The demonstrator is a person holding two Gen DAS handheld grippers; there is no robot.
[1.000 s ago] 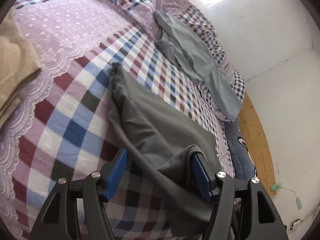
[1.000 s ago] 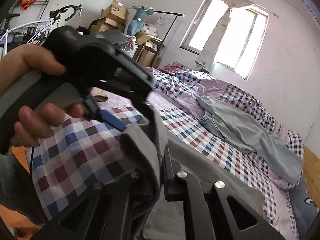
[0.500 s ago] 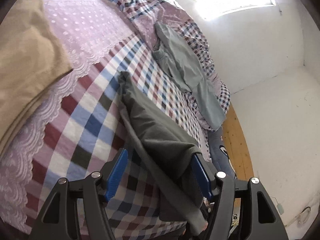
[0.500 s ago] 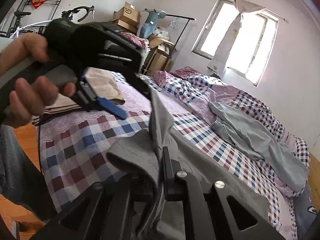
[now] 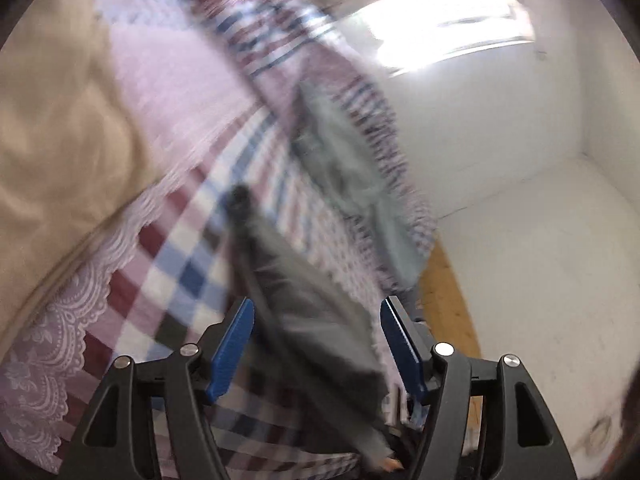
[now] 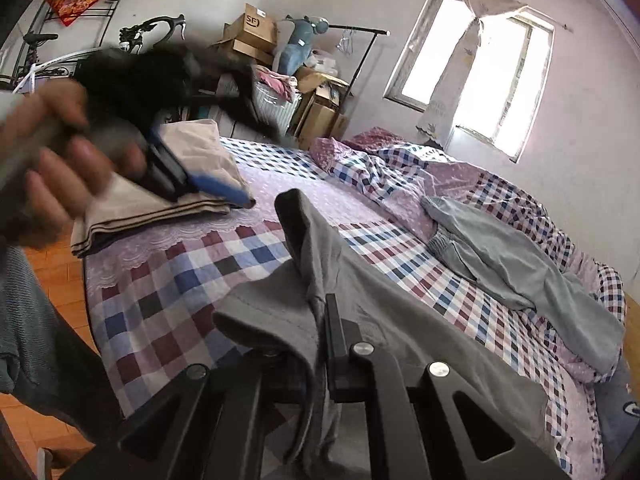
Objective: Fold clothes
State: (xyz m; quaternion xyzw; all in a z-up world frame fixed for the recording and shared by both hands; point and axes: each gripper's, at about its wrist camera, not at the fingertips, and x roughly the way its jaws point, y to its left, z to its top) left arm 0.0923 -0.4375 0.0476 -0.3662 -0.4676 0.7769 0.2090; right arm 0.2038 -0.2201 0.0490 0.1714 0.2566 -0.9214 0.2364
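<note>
A dark grey garment (image 6: 400, 320) lies along the checked bed cover (image 6: 168, 280). My right gripper (image 6: 320, 312) is shut on a bunched edge of it, lifted off the bed at the near side. My left gripper (image 5: 318, 304) is open with nothing between its blue pads; the dark grey garment (image 5: 304, 300) lies beyond them, blurred. In the right wrist view a hand holds that gripper over a folded beige cloth (image 6: 192, 148), one blue pad (image 6: 220, 187) near the cloth's edge, apart from the grey garment. Light grey trousers (image 6: 512, 256) lie unfolded farther up the bed.
The folded beige cloth (image 5: 60, 140) sits at the bed's left corner on a lilac lace-edged sheet (image 5: 60, 340). Cardboard boxes (image 6: 248, 36), a clothes rail and a bicycle (image 6: 152, 32) stand behind the bed. Wooden floor (image 6: 60, 272) borders the near side. A window (image 6: 472, 80) is at the back.
The left gripper has swung left, away from the grey garment and over to the folded beige cloth; its view is now blurred. The right gripper has kept its hold almost in place.
</note>
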